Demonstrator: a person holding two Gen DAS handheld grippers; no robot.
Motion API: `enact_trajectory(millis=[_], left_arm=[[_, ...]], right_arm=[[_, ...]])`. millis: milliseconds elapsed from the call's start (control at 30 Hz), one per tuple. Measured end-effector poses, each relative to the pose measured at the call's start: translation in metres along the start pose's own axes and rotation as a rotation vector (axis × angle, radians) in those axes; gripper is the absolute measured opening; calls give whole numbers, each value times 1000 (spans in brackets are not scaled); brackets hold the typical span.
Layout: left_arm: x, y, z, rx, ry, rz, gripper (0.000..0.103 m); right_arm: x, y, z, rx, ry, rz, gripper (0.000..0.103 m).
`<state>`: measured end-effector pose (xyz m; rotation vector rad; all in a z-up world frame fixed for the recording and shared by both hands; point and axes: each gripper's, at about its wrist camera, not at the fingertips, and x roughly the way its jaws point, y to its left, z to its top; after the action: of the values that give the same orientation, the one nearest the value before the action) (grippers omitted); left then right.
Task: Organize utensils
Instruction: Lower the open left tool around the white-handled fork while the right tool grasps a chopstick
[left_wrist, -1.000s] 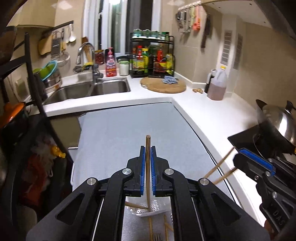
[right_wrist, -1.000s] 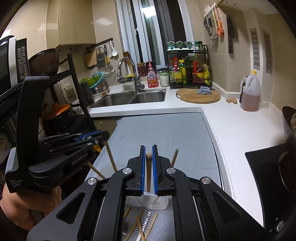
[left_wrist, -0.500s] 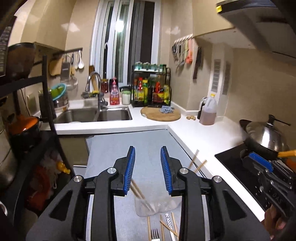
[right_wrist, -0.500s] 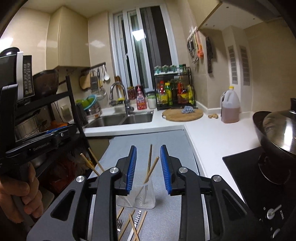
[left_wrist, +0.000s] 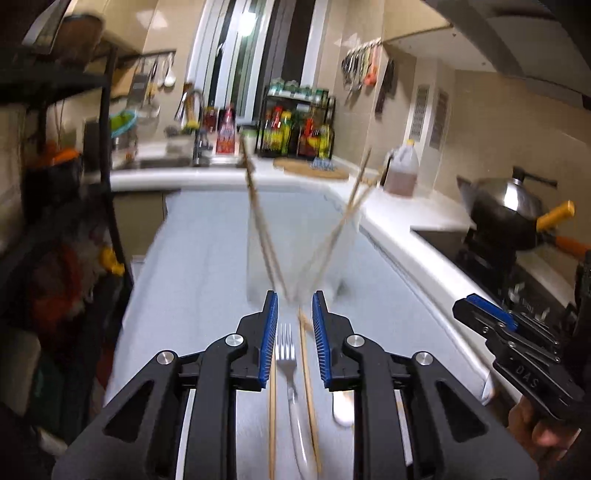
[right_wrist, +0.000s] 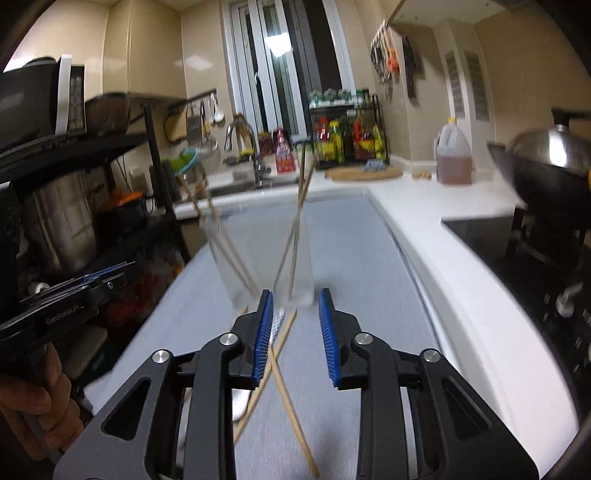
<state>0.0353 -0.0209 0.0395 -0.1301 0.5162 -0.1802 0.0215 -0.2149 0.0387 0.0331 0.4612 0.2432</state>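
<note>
Four chopsticks (left_wrist: 258, 218) are seen leaning in the clear cup (left_wrist: 301, 254) on the bench (left_wrist: 207, 258). Just in front of the cup, the left gripper (left_wrist: 294, 334) is held with jaws released, a fork (left_wrist: 286, 356) lying between them. The right gripper (right_wrist: 296, 334) is likewise parted over two crossed chopsticks (right_wrist: 280, 369).

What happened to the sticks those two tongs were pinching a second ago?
Both tongs let go: the chopsticks now stand in the clear cup. The left tongs and right tongs opened and dropped low toward the fork and loose chopsticks on the mat. The cup stayed put.
</note>
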Motion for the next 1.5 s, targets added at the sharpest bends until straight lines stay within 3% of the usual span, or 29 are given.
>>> enact_trajectory(millis=[200, 400, 733, 933, 1300, 1500], left_arm=[[7, 4, -77, -43, 70, 12, 20], [10, 0, -107, -26, 103, 35, 20], [16, -9, -113, -5, 110, 29, 20], [17, -10, -114, -2, 107, 30, 21], [11, 0, -116, -34, 88, 42, 18], [11, -3, -118, -10, 82, 56, 18]], right_arm=[[13, -18, -67, 37, 101, 10, 24], [24, -18, -86, 10, 129, 16, 24], [34, -8, -96, -49, 153, 12, 23], [35, 4, -98, -108, 150, 20, 6], [19, -6, -91, -68, 69, -88, 6], [30, -17, -96, -33, 128, -132, 7]])
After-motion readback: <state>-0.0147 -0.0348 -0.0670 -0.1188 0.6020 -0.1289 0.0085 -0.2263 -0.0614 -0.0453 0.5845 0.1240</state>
